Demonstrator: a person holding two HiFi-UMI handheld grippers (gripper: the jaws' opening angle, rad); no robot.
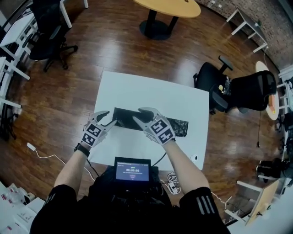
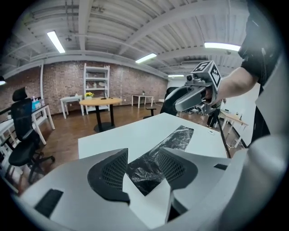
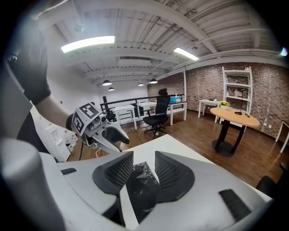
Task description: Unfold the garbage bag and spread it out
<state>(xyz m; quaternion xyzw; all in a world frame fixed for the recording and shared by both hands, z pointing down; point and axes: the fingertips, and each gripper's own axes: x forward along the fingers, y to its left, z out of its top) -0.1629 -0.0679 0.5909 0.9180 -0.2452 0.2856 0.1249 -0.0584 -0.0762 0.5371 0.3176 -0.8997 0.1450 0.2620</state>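
A black garbage bag (image 1: pixel 176 127) lies folded into a long strip across the white table (image 1: pixel 151 91). My left gripper (image 1: pixel 109 118) hovers at the strip's left end with its jaws apart. In the left gripper view the bag (image 2: pixel 178 137) stretches away on the table below the left gripper (image 2: pixel 142 164), clear of the pads. My right gripper (image 1: pixel 139 114) is over the strip a little right of the left one, also open. The crinkled bag (image 3: pixel 142 180) shows through the gap of the right gripper (image 3: pixel 140 169), with nothing pinched. Each gripper is in the other's view: the right gripper (image 2: pixel 194 97), the left gripper (image 3: pixel 106 135).
A small screen (image 1: pixel 132 171) stands at the table's near edge, with cables (image 1: pixel 46 155) trailing to the floor. Black office chairs (image 1: pixel 238 89) stand right of the table and another chair (image 1: pixel 46 36) at the far left. A round wooden table (image 1: pixel 167 9) is beyond.
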